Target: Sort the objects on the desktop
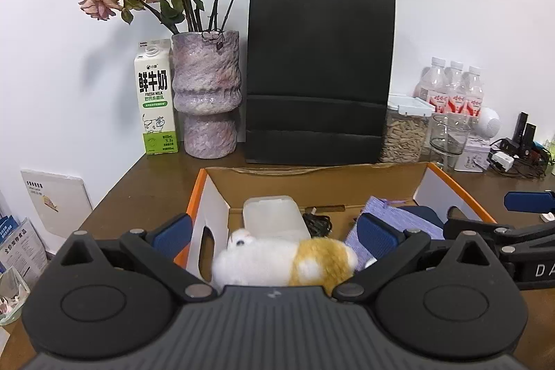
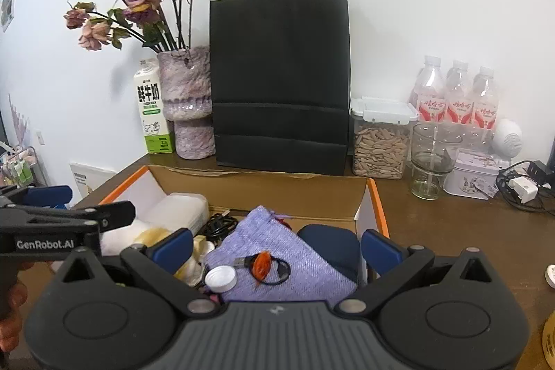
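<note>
**Operator:** Report the state of both units.

**Technician:** Your left hand-held gripper point(image 1: 274, 231) has its jaws spread wide, nothing between them. It hangs over the left half of the cardboard box point(image 1: 312, 181). Directly below it lies the plush toy point(image 1: 284, 262), white with an orange-brown patch, inside the box. Your right hand-held gripper point(image 2: 277, 243) is also spread apart and carries nothing. It hangs over the right half of the same box.

**Operator:** Where do the sorted items lie?

**Technician:** All inside the box, which stands on the brown worktop point(image 2: 451, 224). You will find the translucent plastic case point(image 1: 274, 214) behind the plush toy, touching it. A black cable point(image 2: 222, 224) lies coiled between that case and the purple knitted pouch point(image 2: 277, 252). On the pouch rest a white bottle cap point(image 2: 221, 278) and a small orange item with a black cord and USB plug point(image 2: 265, 266). A dark blue object point(image 2: 329, 245) sits against the pouch's right edge; its type cannot be determined.

**Operator:** And behind the box?

**Technician:** Along the wall, left to right: milk carton point(image 1: 156, 99), vase of dried roses point(image 1: 208, 92), black paper bag point(image 1: 319, 75), lidded seed container point(image 2: 380, 137), empty glass point(image 2: 432, 158), three water bottles point(image 2: 458, 92).
</note>
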Tool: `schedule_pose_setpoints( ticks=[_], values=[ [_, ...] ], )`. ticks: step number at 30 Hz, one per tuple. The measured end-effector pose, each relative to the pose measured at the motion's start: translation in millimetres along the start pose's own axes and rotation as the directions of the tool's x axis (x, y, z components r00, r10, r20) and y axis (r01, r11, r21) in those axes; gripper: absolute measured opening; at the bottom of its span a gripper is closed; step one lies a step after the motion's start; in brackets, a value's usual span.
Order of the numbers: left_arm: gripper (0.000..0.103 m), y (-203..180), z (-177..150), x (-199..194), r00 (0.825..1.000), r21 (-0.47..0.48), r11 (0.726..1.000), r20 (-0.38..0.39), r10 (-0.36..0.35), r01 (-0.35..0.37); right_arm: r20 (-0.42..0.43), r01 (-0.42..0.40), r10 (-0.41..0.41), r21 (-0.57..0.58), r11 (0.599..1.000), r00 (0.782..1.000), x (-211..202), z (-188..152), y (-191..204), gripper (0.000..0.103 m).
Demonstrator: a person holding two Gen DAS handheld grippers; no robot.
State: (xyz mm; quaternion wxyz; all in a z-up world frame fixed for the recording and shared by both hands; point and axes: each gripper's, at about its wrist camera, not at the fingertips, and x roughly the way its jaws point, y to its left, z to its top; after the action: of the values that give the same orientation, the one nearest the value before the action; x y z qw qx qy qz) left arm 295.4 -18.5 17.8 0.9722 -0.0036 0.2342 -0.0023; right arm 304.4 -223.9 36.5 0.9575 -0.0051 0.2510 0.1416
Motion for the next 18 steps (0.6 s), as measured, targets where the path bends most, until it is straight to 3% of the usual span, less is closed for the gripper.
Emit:
schedule_pose_setpoints(
  ticks=[18],
  values=[
    [0.103, -4, -56, -98, 1.0, 0.012, 1.0, -0.01, -0.007, 0.007, 0.023, -0.004, 0.004, -0.032, 0.999, 1.0, -94, -51, 41, 0.103]
  ],
)
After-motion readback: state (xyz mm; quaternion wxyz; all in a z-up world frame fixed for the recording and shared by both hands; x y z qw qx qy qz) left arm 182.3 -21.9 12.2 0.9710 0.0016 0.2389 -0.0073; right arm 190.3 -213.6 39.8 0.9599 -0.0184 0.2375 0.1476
